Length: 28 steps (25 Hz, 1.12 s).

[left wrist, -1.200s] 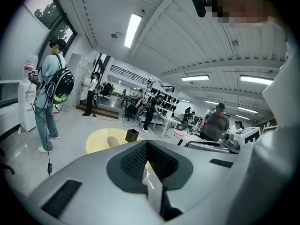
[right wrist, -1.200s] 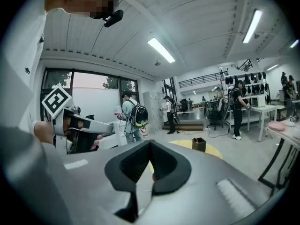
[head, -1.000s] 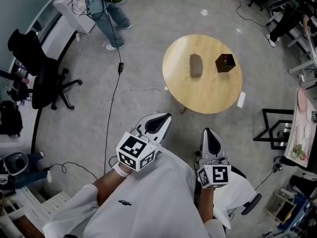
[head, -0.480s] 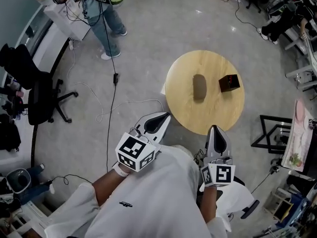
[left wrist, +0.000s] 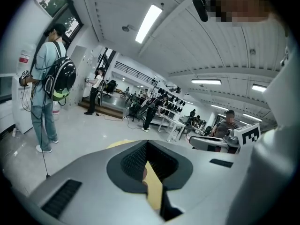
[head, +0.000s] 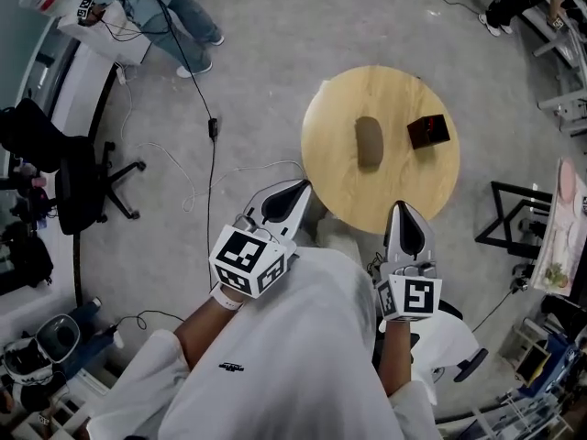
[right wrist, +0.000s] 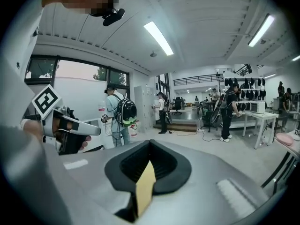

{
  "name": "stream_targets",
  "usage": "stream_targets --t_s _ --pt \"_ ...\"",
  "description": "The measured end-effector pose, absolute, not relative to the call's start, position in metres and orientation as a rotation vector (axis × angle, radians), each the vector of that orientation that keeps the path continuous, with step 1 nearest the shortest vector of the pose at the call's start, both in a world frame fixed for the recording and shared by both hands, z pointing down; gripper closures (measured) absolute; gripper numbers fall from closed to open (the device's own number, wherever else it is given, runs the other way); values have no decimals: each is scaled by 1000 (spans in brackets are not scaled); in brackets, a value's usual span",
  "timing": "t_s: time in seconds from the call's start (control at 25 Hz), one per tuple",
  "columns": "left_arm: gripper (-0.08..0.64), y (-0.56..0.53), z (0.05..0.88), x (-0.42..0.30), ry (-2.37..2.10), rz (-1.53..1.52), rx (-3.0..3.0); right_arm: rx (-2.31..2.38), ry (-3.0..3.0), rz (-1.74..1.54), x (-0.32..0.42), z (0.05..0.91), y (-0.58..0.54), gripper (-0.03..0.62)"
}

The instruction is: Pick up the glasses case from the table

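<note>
The brown oval glasses case (head: pixel 369 141) lies near the middle of the round wooden table (head: pixel 339 177), with nothing touching it. My left gripper (head: pixel 302 188) is shut and empty, its tip just left of the table's near edge, well short of the case. My right gripper (head: pixel 402 207) is also shut and empty, its tip at the table's near rim, below and right of the case. In the left gripper view the jaws (left wrist: pixel 146 143) meet, with a sliver of table (left wrist: pixel 153 184) between them. The right gripper view shows the same shut jaws (right wrist: pixel 150 142).
A small dark box (head: pixel 428 131) sits on the table right of the case. A black office chair (head: pixel 78 172) and a floor cable (head: pixel 209 168) are at the left, a standing person (head: pixel 174 3) at top left, a black metal frame (head: pixel 514 236) at the right.
Both grippers have moved forward toward the table, which now lies closer in view. The right gripper's tip has reached the table's near rim. Both jaws stayed shut.
</note>
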State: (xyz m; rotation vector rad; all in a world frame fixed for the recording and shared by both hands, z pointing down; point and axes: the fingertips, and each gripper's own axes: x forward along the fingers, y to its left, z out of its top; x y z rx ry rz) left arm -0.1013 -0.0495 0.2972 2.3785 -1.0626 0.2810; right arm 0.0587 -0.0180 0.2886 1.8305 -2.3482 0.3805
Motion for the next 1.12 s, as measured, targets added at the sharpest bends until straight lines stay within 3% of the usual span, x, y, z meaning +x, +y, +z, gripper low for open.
stream_targets --t_s 0.44,0.76,1.12 --pt "552 -80 313 -73 -1081 342 2339 1755 -2345 428 87 322 -60 578" --pt "552 -98 348 -50 -1080 397 2304 1680 -2363 509 94 363 -96 474" --pt "552 -116 390 -47 -1119 468 2246 1626 -2324 615 101 416 -128 437"
